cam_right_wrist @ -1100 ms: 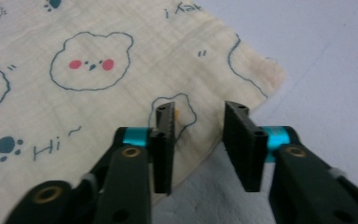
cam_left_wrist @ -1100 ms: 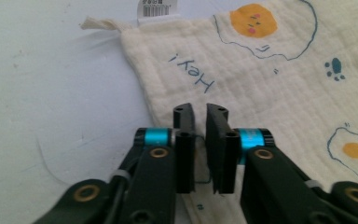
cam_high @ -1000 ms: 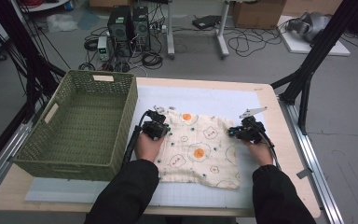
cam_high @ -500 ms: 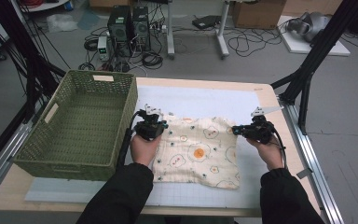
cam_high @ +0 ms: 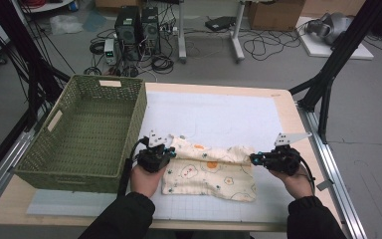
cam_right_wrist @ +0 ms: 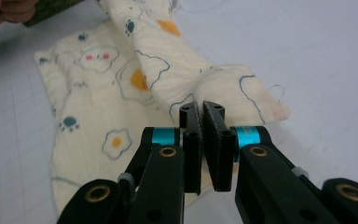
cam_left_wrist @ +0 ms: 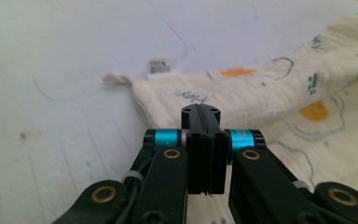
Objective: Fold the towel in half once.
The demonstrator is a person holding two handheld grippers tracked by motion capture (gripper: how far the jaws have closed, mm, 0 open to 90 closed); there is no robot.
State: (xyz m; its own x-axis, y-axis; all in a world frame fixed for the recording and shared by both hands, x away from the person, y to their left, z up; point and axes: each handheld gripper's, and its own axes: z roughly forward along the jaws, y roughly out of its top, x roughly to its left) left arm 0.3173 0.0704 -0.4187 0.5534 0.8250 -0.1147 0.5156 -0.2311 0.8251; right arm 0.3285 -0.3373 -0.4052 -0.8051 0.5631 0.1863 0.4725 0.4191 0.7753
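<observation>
- surface [cam_high: 219, 117]: wooden top with a white gridded mat over most of it; the cloth lies on the near half of the mat.
- basket [cam_high: 87, 132]: green woven, rectangular, just left of the cloth at the surface's left side; its right wall is close to the cloth's left edge.
- cloth [cam_high: 209, 172]: cream fabric printed with fried eggs, clouds and paw marks. It lies mostly flat, and its far edge is raised into a ridge stretched between the two grippers. The near part rests on the mat. In the left gripper view a small white label [cam_left_wrist: 161, 66] sticks out at the cloth's far corner, lying on the mat.
- left gripper [cam_high: 171, 152]: at the cloth's left end, between basket and cloth. Jaws pressed together in its own view, with the cloth edge [cam_left_wrist: 242, 100] right at and beyond the tips; it pinches that left end of the ridge.
- right gripper [cam_high: 252, 159]: at the cloth's right end, well apart from the basket. Jaws nearly together, clamped on a bunched fold of the cloth [cam_right_wrist: 223, 91], which is lifted off the mat there.
- hands: one hand wraps each gripper from the near side of the cloth, dark sleeves behind them.
</observation>
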